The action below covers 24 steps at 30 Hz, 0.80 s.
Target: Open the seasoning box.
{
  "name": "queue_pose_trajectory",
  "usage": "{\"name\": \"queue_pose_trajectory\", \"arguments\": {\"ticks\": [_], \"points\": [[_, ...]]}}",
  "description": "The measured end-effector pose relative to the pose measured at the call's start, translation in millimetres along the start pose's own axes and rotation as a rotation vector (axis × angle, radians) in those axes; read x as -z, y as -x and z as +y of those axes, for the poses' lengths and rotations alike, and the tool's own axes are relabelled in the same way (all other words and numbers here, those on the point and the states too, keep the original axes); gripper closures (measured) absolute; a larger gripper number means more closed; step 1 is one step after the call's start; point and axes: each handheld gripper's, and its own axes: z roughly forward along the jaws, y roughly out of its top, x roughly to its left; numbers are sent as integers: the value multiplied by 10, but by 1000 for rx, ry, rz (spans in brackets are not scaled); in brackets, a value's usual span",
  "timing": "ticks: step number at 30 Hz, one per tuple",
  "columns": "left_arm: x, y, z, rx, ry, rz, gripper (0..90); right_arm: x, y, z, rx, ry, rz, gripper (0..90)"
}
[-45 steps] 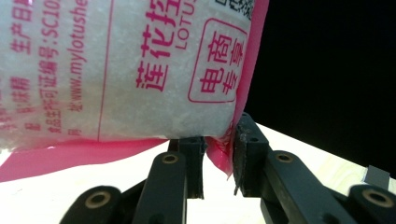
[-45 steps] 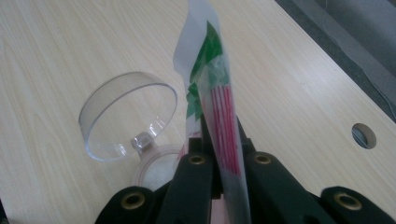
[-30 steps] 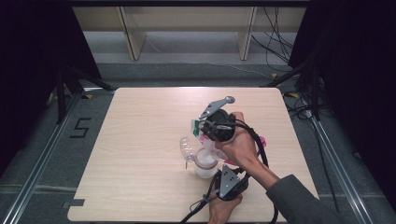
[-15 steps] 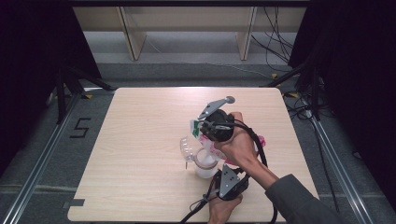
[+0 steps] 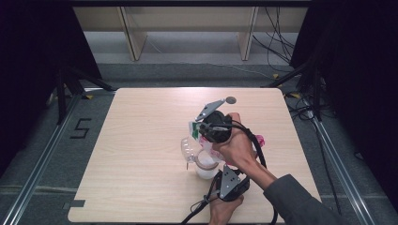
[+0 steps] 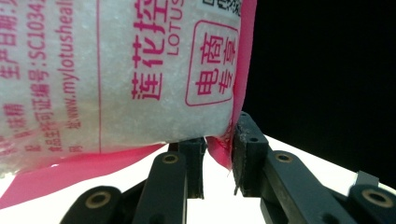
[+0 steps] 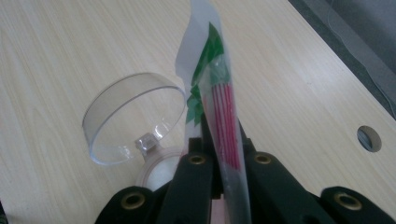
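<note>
Pouring from the bag [image 5: 202,136] into the open jar [image 5: 206,165] looks like the step I have in hand, so my care goes into keeping the bag's mouth over the jar's opening. In the high view the bag hangs between my two grippers, just above the jar, which stands on the table [image 5: 141,140] toward its near right part with its clear hinged lid [image 7: 133,116] swung open to the side.

The right gripper [image 7: 219,140] has its fingers clamped on the bag's green-and-white top edge, the plastic pinched flat between them. The left gripper [image 6: 218,156] has its fingers closed narrow on the pink bottom seam, with the white granules bulging above them.

To do this well, I would raise the left gripper slowly so the granules slide toward the mouth, and hold the right one low and steady, aimed at the jar's rim rather than at the lid. I cannot tell from these views how wide the bag's mouth stands open, so I would tip in small steps. A sudden tilt could dump granules past the rim onto the table, or knock the light jar over.
</note>
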Motion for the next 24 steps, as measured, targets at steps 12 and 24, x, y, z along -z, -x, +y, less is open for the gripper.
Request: {"name": "queue_pose_trajectory", "arguments": {"ticks": [12, 24], "points": [[1, 9, 0, 5, 2, -2, 760, -41, -21, 10, 7, -19, 2, 900], [-2, 16, -4, 7, -2, -4, 760, -66, -30, 4, -9, -30, 5, 900]]}}
